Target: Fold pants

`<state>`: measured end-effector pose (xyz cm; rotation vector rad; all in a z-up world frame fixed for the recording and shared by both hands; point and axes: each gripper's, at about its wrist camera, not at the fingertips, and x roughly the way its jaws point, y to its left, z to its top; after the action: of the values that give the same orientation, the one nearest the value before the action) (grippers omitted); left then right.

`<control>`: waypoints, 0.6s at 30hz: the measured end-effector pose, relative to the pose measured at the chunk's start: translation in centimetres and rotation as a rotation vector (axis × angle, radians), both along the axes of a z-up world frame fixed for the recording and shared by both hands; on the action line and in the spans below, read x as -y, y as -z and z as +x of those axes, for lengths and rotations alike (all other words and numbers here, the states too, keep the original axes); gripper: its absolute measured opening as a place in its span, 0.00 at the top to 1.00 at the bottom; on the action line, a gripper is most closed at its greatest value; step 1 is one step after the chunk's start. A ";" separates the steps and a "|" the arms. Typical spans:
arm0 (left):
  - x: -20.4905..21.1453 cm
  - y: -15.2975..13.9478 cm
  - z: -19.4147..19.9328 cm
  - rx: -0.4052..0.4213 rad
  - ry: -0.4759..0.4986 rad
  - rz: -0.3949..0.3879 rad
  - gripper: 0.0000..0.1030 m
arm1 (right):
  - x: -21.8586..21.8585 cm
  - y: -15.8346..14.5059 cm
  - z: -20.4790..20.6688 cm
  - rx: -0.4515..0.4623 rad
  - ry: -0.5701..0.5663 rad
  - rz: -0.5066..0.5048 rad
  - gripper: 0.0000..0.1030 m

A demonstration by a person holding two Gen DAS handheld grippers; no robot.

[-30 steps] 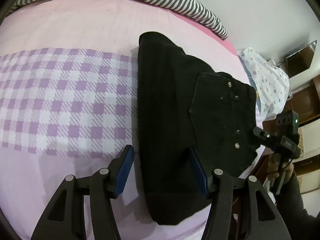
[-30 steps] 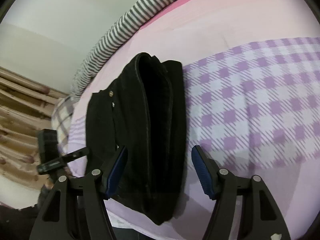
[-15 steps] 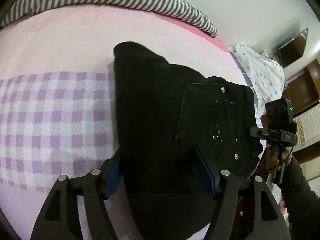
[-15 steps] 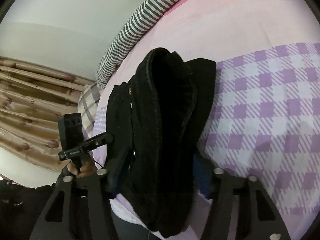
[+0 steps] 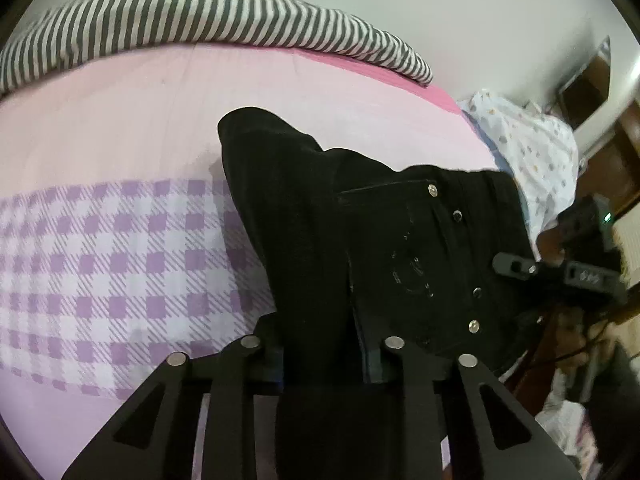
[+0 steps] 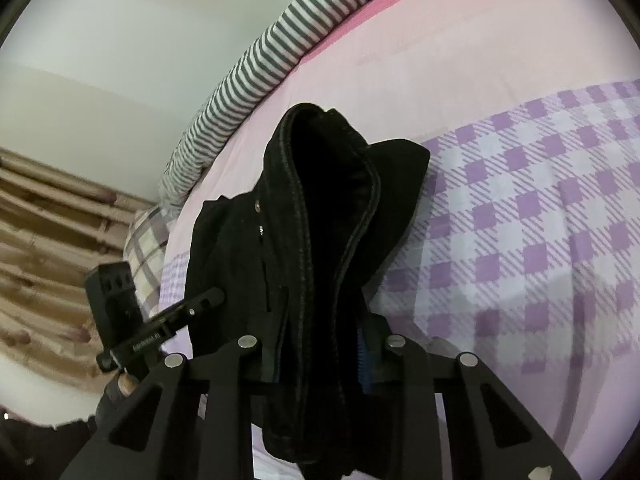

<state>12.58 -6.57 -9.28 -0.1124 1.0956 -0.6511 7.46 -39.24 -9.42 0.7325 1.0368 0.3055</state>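
black pants (image 5: 360, 240) lie folded in a thick stack on the pink bed sheet (image 5: 140, 120), along the right edge of its purple check band (image 5: 100, 272), near end lifted off the bed. left gripper (image 5: 324, 364) has just been closing and now clamps the near edge of the stack, cloth bunched between both fingers. right gripper (image 6: 320, 360) has likewise just been closing and pinches the other near corner, a rolled hem or waistband (image 6: 304, 184) standing up between its fingers. judgement: heavy denim-like cloth, soft but thick, several layers; it sags between two holds and layers may slide apart, so grip deep through all layers at the two near corners, not just the top ply. left wrist view shows the back pocket (image 5: 400, 240) with rivets, the right gripper (image 5: 516, 266) at the far right edge, a dotted cloth (image 5: 528, 152) and dark furniture beyond. right wrist view shows the stack end-on with its stitched seam, the left gripper (image 6: 200, 304) at the left, a plaid pillow (image 6: 148, 240) and brown curtain (image 6: 48, 248). striped blanket (image 5: 200, 20) lies at the far edge in both.
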 end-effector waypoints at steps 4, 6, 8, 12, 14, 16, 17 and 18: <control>0.1 -0.6 0.0 0.003 -0.007 -0.011 0.82 | -1.0 -1.4 -0.3 -0.009 0.044 -0.005 0.76; -0.4 -1.1 0.1 -0.005 -0.018 -0.039 0.84 | -1.9 -2.3 -0.2 0.001 0.044 -0.011 0.76; -1.0 -1.8 -0.1 0.006 -0.024 -0.055 0.84 | -2.7 -3.1 -0.2 0.011 0.042 -0.010 0.76; -1.9 -3.1 -0.5 0.042 -0.037 -0.024 0.85 | -4.6 -4.3 0.3 0.026 0.025 -0.002 0.76; -2.7 -3.7 -0.6 0.057 -0.047 -0.006 0.85 | -5.9 -4.8 0.8 0.035 0.008 -0.009 0.76; -3.7 -4.3 -0.5 0.069 -0.062 0.016 0.85 | -7.1 -5.0 1.5 0.041 -0.011 -0.008 0.76; -4.3 -4.6 -0.4 0.075 -0.072 0.026 0.85 | -7.7 -5.1 1.8 0.043 -0.018 -0.009 0.76; -5.1 -4.9 -0.3 0.080 -0.083 0.036 0.85 | -8.5 -5.2 2.3 0.043 -0.027 -0.005 0.76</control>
<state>12.29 -1.48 -4.42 -0.0993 1.0194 -0.5563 9.81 -30.69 -4.24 0.7053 1.0070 0.3402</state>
